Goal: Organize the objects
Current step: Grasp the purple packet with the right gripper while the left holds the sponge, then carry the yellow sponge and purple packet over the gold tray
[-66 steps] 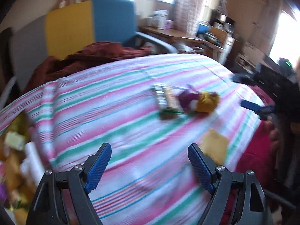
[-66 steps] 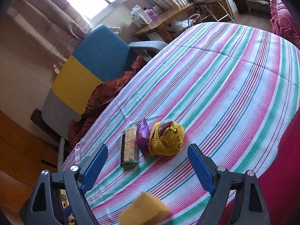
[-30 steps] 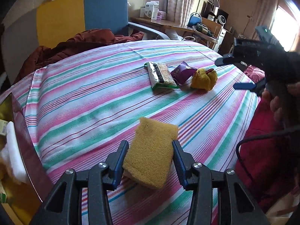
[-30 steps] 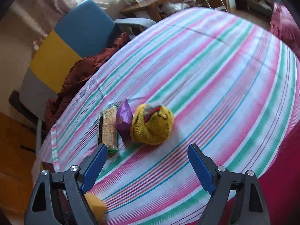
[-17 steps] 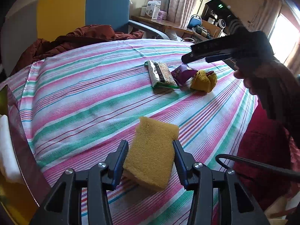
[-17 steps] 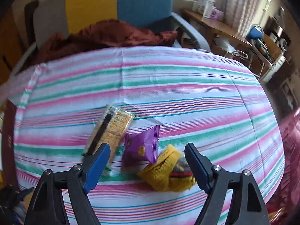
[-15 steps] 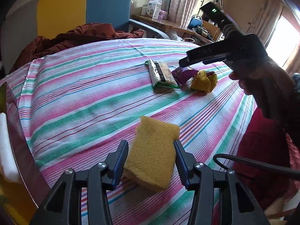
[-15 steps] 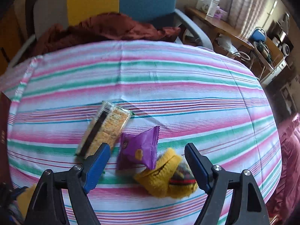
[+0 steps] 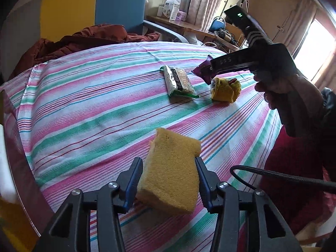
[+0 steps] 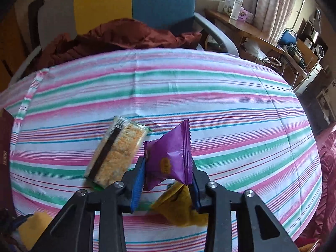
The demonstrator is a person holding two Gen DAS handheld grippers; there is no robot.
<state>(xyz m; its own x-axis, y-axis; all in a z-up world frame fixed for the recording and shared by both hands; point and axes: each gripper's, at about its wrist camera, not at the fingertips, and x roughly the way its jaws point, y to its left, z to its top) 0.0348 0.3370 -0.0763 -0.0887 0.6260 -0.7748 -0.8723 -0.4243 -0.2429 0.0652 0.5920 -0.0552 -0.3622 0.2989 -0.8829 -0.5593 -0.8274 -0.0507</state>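
My left gripper (image 9: 169, 164) is shut on a yellow sponge (image 9: 171, 168), held just above the striped bedspread (image 9: 88, 109). My right gripper (image 10: 168, 166) is shut on a purple snack packet (image 10: 171, 155), lifted off the cloth. In the left wrist view that packet (image 9: 202, 71) pokes out of the right gripper's fingers at the upper right, with a person's hand (image 9: 294, 96) behind. A clear cracker pack (image 10: 117, 151) lies on the spread to the left of the packet. A yellow knitted toy (image 10: 178, 205) lies under the right gripper, partly hidden; it also shows as the yellow toy (image 9: 225, 89).
A blue and yellow armchair (image 9: 94, 6) with a rust-red blanket (image 9: 88, 40) stands behind the bed. A wooden desk (image 10: 241, 29) with boxes is at the back right. A bin edge (image 9: 16, 168) sits at the left. A black cable (image 9: 283, 176) hangs at the right.
My right gripper swung over the purple packet, shut on it and raised it off the spread. The left gripper keeps still with the sponge.
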